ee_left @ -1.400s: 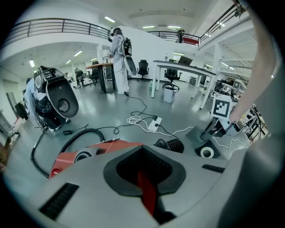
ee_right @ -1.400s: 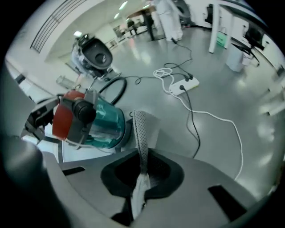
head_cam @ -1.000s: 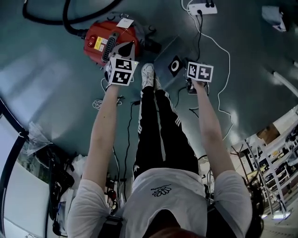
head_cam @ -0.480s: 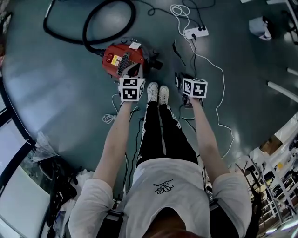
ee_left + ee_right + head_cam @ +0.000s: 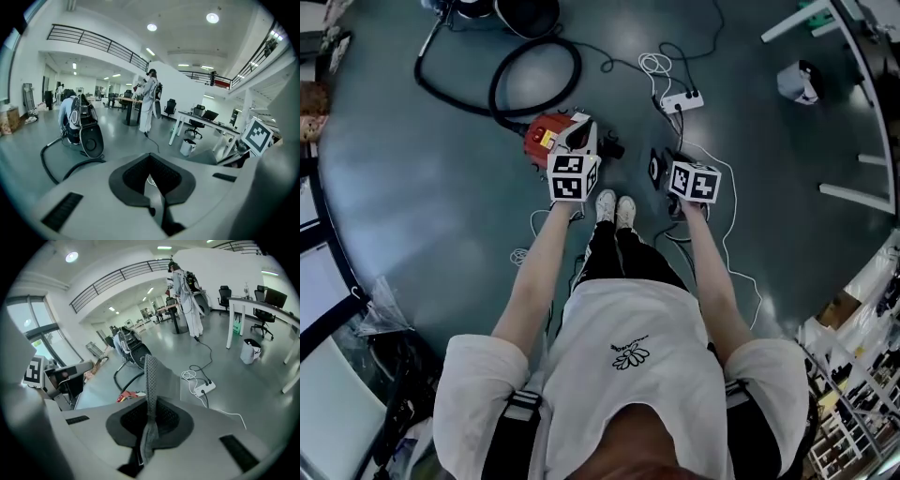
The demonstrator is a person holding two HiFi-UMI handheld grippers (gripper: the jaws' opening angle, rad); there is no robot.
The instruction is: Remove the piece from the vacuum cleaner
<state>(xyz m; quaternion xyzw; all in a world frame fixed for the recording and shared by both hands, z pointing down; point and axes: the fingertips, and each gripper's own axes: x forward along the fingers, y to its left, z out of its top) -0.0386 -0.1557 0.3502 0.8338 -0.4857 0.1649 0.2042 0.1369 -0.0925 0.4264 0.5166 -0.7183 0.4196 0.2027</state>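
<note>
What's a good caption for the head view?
Person standing with left gripper and right gripper near a red vacuum cleaner and looped black hose.

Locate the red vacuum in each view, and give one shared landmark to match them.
Head view: vacuum at upper centre, just ahead of the shoes.
Left gripper view: not in it.
Right gripper view: vacuum is a red sliver left of centre, below the hose loop.
Shared landmark: the black hose shows in all three.
</note>
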